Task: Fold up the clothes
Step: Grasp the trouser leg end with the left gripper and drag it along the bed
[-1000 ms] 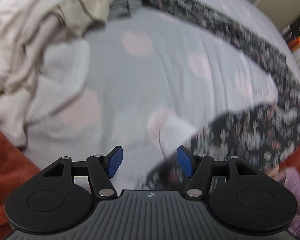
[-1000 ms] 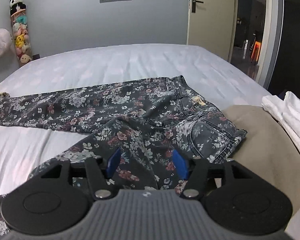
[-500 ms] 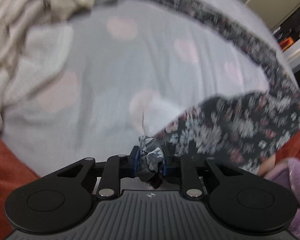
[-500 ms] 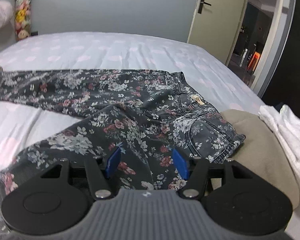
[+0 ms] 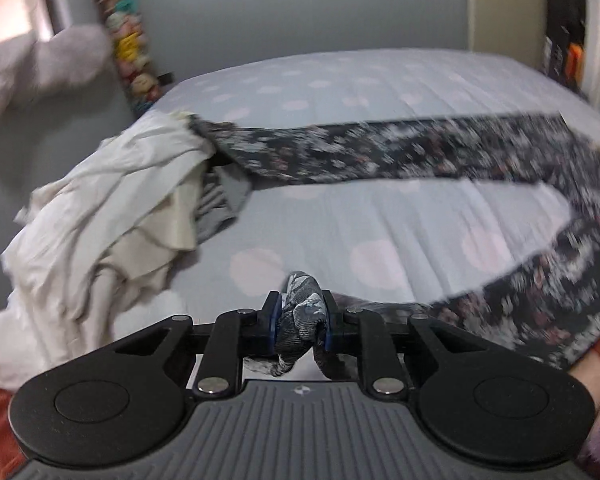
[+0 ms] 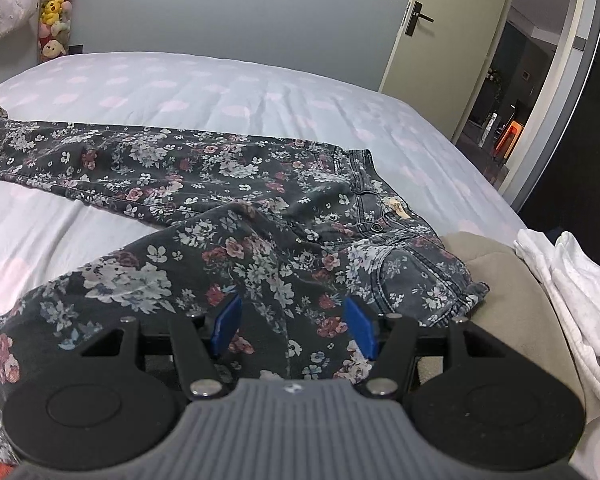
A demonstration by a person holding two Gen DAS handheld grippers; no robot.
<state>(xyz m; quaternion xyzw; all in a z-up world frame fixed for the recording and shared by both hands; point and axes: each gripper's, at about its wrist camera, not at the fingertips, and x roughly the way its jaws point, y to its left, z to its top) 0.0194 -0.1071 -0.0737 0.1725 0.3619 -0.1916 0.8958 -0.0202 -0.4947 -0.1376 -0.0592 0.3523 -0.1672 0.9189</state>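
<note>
Grey walls and a dotted bed (image 5: 340,216) filled the left wrist view, where the left gripper (image 5: 300,320) had its jaws clenched on a bunched hem of the floral jeans (image 5: 380,152), beside a cream clothes heap (image 5: 112,208). Seen from the right wrist, the right gripper (image 6: 292,328) hung released over the jeans' thigh, near folded beige (image 6: 512,312) and white clothes (image 6: 572,292).

The floral jeans (image 6: 260,208) look like matt, washed denim; the bedsheet (image 6: 228,92) is smooth cotton-like cloth; each claw (image 6: 292,328) has matt black plastic with glossy blue pads.
</note>
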